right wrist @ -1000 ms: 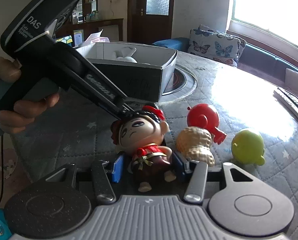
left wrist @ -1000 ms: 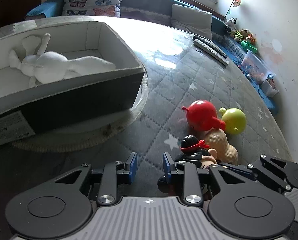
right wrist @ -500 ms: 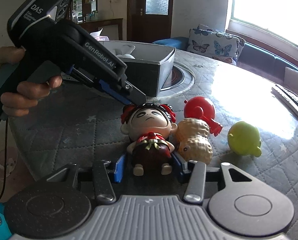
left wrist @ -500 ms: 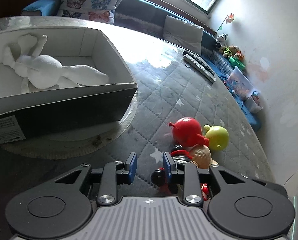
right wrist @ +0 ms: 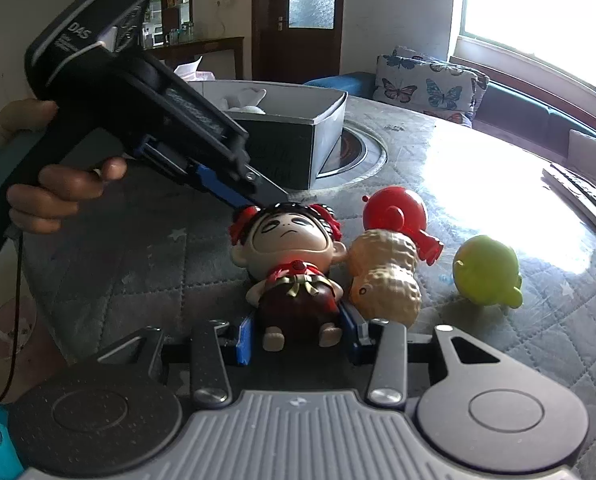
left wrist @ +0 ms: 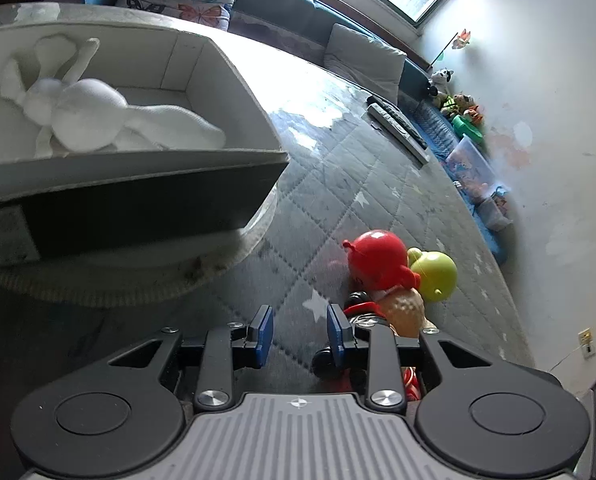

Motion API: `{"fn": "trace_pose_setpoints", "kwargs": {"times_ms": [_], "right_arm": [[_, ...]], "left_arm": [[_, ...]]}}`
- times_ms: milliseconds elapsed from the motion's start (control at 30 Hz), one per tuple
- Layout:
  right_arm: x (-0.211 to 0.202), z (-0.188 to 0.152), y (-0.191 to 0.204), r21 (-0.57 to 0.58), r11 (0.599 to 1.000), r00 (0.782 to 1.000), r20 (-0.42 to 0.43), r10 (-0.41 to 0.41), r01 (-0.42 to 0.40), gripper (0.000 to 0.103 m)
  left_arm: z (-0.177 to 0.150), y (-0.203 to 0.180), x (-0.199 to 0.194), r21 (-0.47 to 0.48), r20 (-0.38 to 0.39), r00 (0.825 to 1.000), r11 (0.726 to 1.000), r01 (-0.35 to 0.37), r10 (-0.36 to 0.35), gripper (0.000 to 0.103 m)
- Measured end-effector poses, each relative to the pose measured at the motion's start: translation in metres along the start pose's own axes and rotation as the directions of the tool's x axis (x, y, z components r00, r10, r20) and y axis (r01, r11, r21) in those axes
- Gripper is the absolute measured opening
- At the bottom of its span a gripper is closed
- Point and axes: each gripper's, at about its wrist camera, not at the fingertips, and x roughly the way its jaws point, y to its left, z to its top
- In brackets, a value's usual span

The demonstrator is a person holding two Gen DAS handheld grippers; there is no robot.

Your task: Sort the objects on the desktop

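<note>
Doll (right wrist: 294,264) with red hair buns and dark red dress lies on its back on the quilted grey table cover (right wrist: 146,256), feet toward the right gripper (right wrist: 298,334). That gripper's blue pads (right wrist: 245,336) sit on either side of the doll's legs and lower body; jaws are parted around it, contact not clear, so cannot tell if it's clamped. Peanut toy (right wrist: 386,276) touches the doll's side, red round toy (right wrist: 396,214) just behind the peanut, green round toy (right wrist: 486,270) apart to the right. Left gripper (left wrist: 300,334), held in a hand (right wrist: 58,188), hovers over the doll's head, jaws apart with nothing between them. Box (left wrist: 146,196) with a white stuffed toy (left wrist: 86,116) inside sits behind on the table. Remote controls (left wrist: 398,130) lie near the far edge.
</note>
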Motion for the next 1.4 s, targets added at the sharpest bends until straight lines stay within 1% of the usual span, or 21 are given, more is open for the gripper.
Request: {"fn": "trace_pose_setpoints", "kwargs": {"times_ms": [67, 200, 367, 567, 667, 733, 767, 900, 1000, 1100, 1267, 1400], "right_arm": [[-0.001, -0.001, 0.001, -0.017, 1.0, 1.0, -0.003, 0.014, -0.014, 0.042], [-0.002, -0.003, 0.002, -0.03, 0.999, 1.0, -0.006, 0.031, -0.031, 0.042], [-0.004, -0.005, 0.003, -0.044, 0.998, 0.999, -0.009, 0.05, -0.05, 0.042], [-0.006, -0.007, 0.005, -0.06, 0.996, 0.997, -0.013, 0.073, -0.073, 0.043], [-0.007, -0.007, 0.006, -0.055, 0.996, 0.997, -0.013, 0.074, -0.075, 0.043], [-0.007, -0.007, 0.006, -0.053, 0.996, 0.997, -0.012, 0.074, -0.074, 0.043], [-0.007, -0.007, 0.006, -0.053, 0.996, 0.997, -0.012, 0.075, -0.076, 0.043], [-0.006, -0.007, 0.006, -0.048, 0.996, 0.997, -0.009, 0.075, -0.075, 0.044], [-0.006, -0.007, 0.006, -0.045, 0.996, 0.997, -0.009, 0.077, -0.077, 0.044], [-0.004, -0.007, 0.006, -0.041, 0.996, 0.997, -0.009, 0.073, -0.073, 0.044], [-0.003, -0.007, 0.008, -0.041, 0.997, 0.998, -0.01, 0.065, -0.065, 0.044], [-0.003, -0.006, 0.008, -0.039, 0.997, 0.998, -0.009, 0.061, -0.062, 0.043]], "left_arm": [[-0.003, 0.001, -0.004, -0.01, 0.001, 1.0, 1.0, 0.002, -0.002, 0.032], [-0.011, 0.002, -0.011, 0.0, 0.009, 1.0, 1.0, 0.004, -0.004, 0.032], [-0.011, 0.004, -0.019, -0.012, 0.0, 1.0, 1.0, 0.022, -0.022, 0.033], [-0.011, -0.011, -0.027, 0.061, 0.031, 0.997, 0.995, 0.073, -0.075, 0.034], [-0.011, -0.016, -0.023, 0.083, 0.011, 0.995, 0.992, 0.095, -0.096, 0.035], [-0.013, -0.018, -0.017, 0.093, -0.009, 0.996, 0.991, 0.092, -0.092, 0.035], [-0.013, -0.018, -0.015, 0.091, -0.011, 0.996, 0.992, 0.092, -0.092, 0.037], [-0.013, -0.012, -0.012, 0.055, -0.013, 0.993, 0.992, 0.114, -0.114, 0.039], [-0.011, -0.003, -0.006, -0.016, -0.021, 0.989, 0.989, 0.148, -0.148, 0.041], [-0.012, 0.005, -0.001, -0.085, -0.027, 0.982, 0.979, 0.183, -0.186, 0.043], [-0.013, 0.012, 0.004, -0.149, -0.023, 0.978, 0.968, 0.203, -0.208, 0.047], [-0.015, 0.014, 0.005, -0.171, -0.012, 0.976, 0.962, 0.213, -0.219, 0.046]]}}
